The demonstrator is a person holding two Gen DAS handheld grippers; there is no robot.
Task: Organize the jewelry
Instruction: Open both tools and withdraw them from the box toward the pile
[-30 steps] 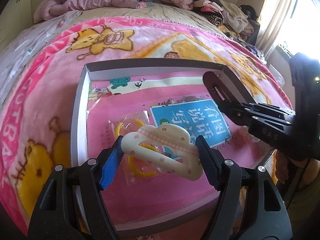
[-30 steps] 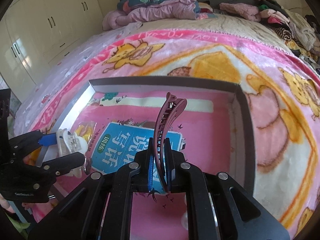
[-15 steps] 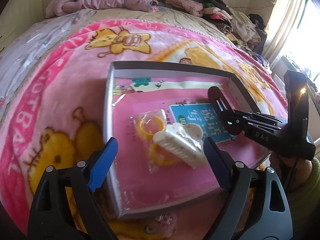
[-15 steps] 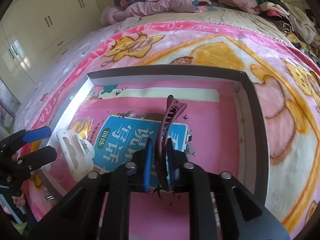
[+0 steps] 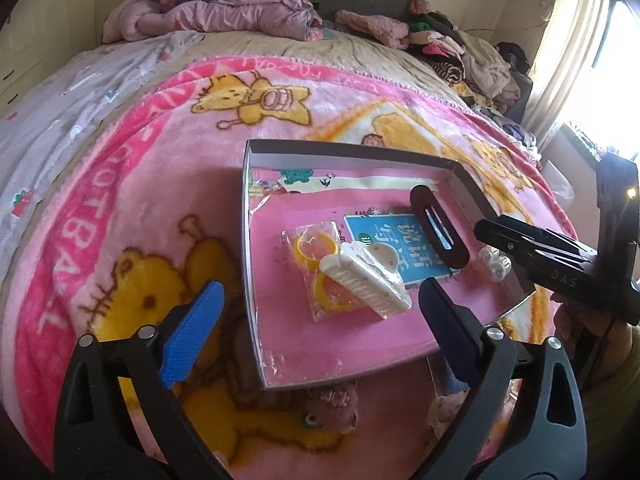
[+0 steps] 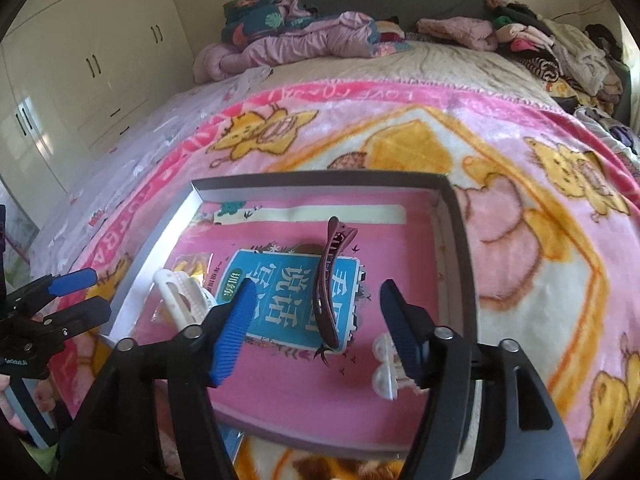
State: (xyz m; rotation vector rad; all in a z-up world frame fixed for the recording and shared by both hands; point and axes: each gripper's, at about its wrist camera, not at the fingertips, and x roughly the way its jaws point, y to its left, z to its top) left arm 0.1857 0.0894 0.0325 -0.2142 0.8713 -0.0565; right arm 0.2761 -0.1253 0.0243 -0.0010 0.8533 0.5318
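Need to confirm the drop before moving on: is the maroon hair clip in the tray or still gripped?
In the tray. The maroon hair clip lies on the blue card, and the right gripper is open around it, touching nothing.

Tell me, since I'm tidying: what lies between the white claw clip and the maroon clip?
In the right wrist view, the blue label on the box floor lies between the white claw clip and maroon clip.

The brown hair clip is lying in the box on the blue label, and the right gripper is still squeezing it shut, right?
Not quite. The brown hair clip does lie in the box on the blue label, but the right gripper is open, its fingers apart on either side of the clip. The right wrist view shows it.
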